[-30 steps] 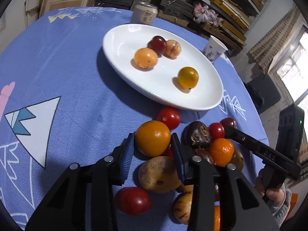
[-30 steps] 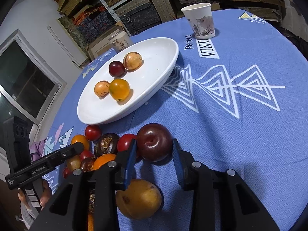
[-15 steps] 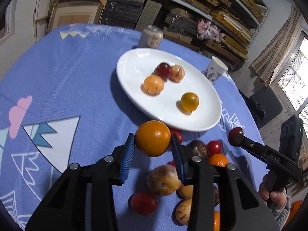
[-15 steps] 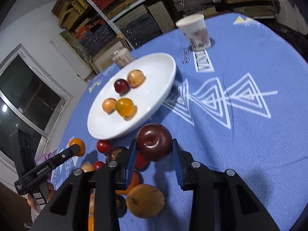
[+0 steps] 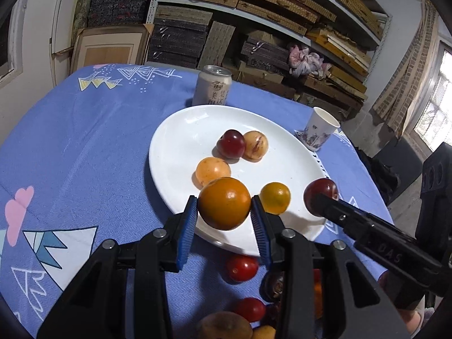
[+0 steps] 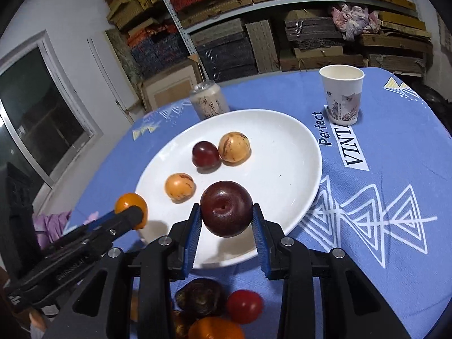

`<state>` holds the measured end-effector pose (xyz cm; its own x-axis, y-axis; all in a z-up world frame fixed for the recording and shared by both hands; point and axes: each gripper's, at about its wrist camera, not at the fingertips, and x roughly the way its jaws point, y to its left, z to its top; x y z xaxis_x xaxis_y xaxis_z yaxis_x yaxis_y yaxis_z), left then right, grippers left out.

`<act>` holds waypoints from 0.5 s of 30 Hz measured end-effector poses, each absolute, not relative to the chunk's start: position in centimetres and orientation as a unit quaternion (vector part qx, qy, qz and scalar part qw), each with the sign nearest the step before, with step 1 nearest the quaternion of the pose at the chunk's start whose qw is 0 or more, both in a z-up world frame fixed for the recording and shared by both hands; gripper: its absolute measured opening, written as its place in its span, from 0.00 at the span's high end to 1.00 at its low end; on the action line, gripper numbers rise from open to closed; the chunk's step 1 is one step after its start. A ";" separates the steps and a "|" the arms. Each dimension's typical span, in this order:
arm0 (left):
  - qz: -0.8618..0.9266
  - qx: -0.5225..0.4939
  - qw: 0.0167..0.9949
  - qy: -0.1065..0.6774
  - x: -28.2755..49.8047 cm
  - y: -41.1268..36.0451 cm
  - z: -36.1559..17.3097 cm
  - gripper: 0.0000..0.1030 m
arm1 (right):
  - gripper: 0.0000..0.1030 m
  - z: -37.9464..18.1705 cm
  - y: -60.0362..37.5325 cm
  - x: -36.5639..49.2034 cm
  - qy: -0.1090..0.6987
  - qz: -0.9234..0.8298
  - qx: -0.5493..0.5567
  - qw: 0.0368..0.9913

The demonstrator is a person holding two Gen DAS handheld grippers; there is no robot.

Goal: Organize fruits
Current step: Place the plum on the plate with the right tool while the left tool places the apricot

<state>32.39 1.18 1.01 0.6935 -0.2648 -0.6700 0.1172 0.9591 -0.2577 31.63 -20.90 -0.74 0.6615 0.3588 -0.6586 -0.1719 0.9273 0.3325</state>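
Note:
My left gripper [image 5: 224,216] is shut on an orange fruit [image 5: 224,203] and holds it above the near rim of the white plate [image 5: 180,144]. My right gripper [image 6: 227,223] is shut on a dark red plum [image 6: 226,208] above the plate's near edge [image 6: 296,195]. The plate holds a red plum [image 5: 230,144], a tan fruit [image 5: 255,145], a pale orange fruit [image 5: 212,170] and a yellow-orange fruit [image 5: 275,197]. The right gripper with its plum [image 5: 321,196] shows in the left wrist view, and the left gripper with its orange fruit [image 6: 131,207] in the right wrist view.
A pile of loose fruits lies on the blue cloth below the plate, with red tomatoes [image 5: 242,267] and dark fruits [image 6: 201,296]. A drink can [image 5: 213,89] stands behind the plate. A paper cup [image 6: 342,94] stands at the back right.
Both grippers have risen from the fruit pile and moved forward, each carrying its fruit, to hang over the plate's near rim.

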 end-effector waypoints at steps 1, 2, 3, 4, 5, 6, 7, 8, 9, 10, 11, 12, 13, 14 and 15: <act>-0.104 -0.098 0.914 0.380 32.7 1.2 0.9 0.63 | 0.65 -0.9 -20.7 31.8 0.387 0.145 0.115 0.903; -0.103 -0.097 0.914 0.381 32.9 1.2 0.8 0.63 | 0.65 -1.0 -20.4 32.0 0.392 0.145 0.105 0.903; -0.100 -0.096 0.913 0.383 33.1 1.2 0.7 0.63 | 0.64 -1.2 -20.2 32.2 0.393 0.145 0.096 0.903; -0.098 -0.095 0.913 0.384 33.2 1.1 0.7 0.63 | 0.63 -1.4 -20.2 32.3 0.393 0.140 0.093 0.904; -0.098 -0.093 0.912 0.388 33.4 1.0 0.5 0.63 | 0.63 -1.5 -20.2 32.3 0.395 0.136 0.091 0.904; -0.098 -0.092 0.911 0.390 33.4 1.0 0.4 0.63 | 0.63 -1.6 -20.3 32.4 0.397 0.135 0.091 0.903; -0.096 -0.091 0.910 0.394 33.5 0.9 0.3 0.63 | 0.63 -1.6 -20.4 32.3 0.398 0.136 0.092 0.903; -0.094 -0.090 0.909 0.396 33.5 0.9 0.2 0.63 | 0.63 -1.6 -20.6 32.3 0.396 0.135 0.096 0.903; -0.093 -0.091 0.909 0.397 33.5 0.9 0.1 0.63 | 0.62 -1.5 -20.8 32.3 0.394 0.134 0.100 0.904; -0.092 -0.091 0.908 0.398 33.5 1.0 0.1 0.63 | 0.61 -1.3 -21.0 32.1 0.390 0.135 0.103 0.905; -0.091 -0.092 0.908 0.399 33.5 1.1 0.0 0.63 | 0.60 -1.0 -21.1 32.0 0.385 0.136 0.106 0.907; -0.090 -0.095 0.907 0.399 33.5 1.3 0.0 0.63 | 0.58 -0.7 -21.2 31.8 0.381 0.137 0.108 0.908; -0.091 -0.098 0.907 0.400 33.6 1.4 0.0 0.61 | 0.54 -0.3 -21.3 31.7 0.377 0.138 0.109 0.909; -0.090 -0.100 0.908 0.397 33.6 1.5 0.0 0.56 | 0.52 -0.1 -21.3 31.6 0.373 0.138 0.110 0.911; -0.084 -0.101 0.910 0.393 33.5 1.6 0.1 0.51 | 0.51 0.0 -21.3 31.5 0.370 0.137 0.108 0.912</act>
<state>33.48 1.63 0.12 0.6774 -0.2322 -0.6980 0.0738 0.9655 -0.2496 31.49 -21.33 0.01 0.6884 0.3297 -0.6460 -0.1690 0.9391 0.2991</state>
